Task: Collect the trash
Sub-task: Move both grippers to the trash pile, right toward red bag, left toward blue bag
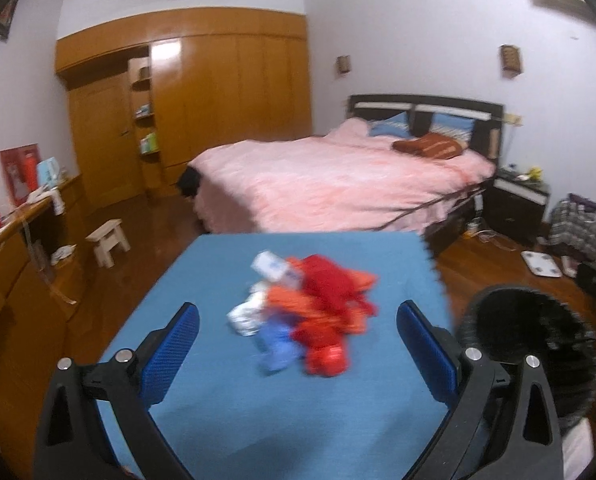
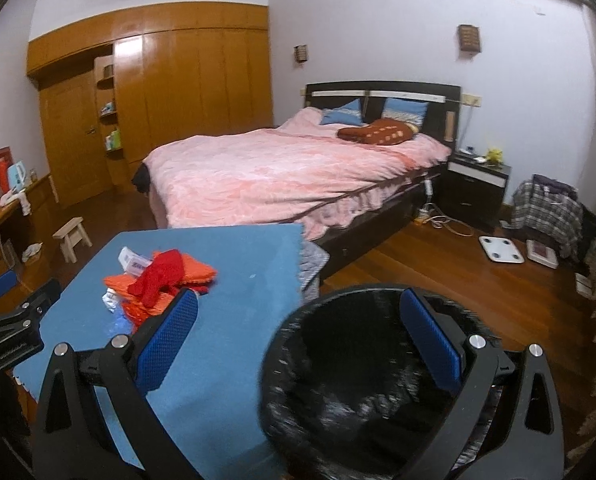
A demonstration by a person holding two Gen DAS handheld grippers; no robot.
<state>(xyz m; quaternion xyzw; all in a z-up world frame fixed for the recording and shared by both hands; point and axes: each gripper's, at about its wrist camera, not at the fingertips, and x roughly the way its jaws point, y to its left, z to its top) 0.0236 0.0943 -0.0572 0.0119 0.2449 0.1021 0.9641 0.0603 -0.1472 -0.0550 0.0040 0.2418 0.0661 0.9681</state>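
Observation:
A pile of trash lies in the middle of the blue table. It holds red and orange wrappers, a white carton, a crumpled white piece and a blue scrap. My left gripper hovers open just short of the pile, which shows between its blue pads. A black-lined bin stands off the table's right edge. My right gripper is open and empty over the bin's near rim. In the right wrist view the pile lies to the left, with a left gripper finger beside it.
A bed with a pink cover stands beyond the table. A small wooden stool sits on the floor at left by a long desk. A nightstand, a white scale and a wardrobe line the far side.

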